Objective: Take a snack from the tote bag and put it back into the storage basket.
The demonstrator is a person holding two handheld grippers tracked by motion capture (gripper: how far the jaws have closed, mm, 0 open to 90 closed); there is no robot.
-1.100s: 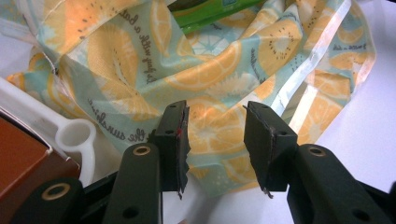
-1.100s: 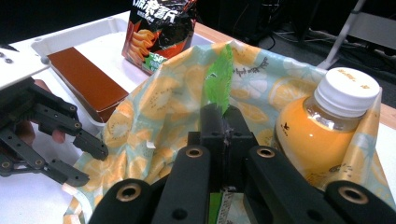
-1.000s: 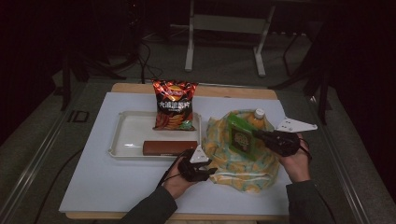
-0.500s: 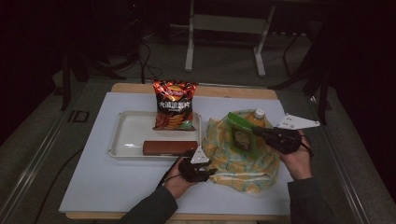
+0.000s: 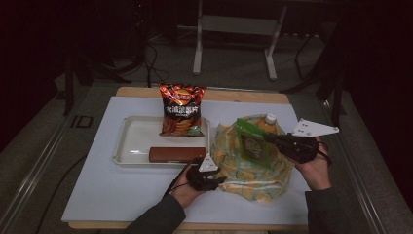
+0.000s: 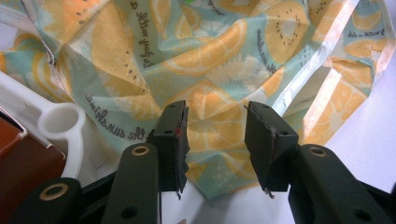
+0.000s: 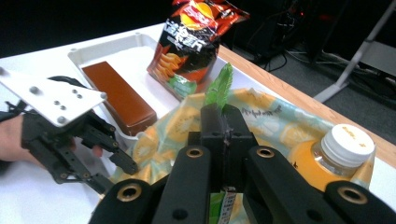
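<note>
Above the fruit-print bag (image 5: 248,165), the right gripper (image 5: 270,139) holds a green packet (image 5: 253,146) clamped in its jaws, tilted. At the bag's left edge, beside the white tray (image 5: 134,146), the left gripper (image 5: 216,178) rests low, its 2 jaws parted around the cloth.

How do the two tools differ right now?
The right tool is shut on the green packet, raised over the fruit-print bag; the left tool is open, low at the bag's edge, gripping nothing. Both are hand-held and point toward the bag.
</note>
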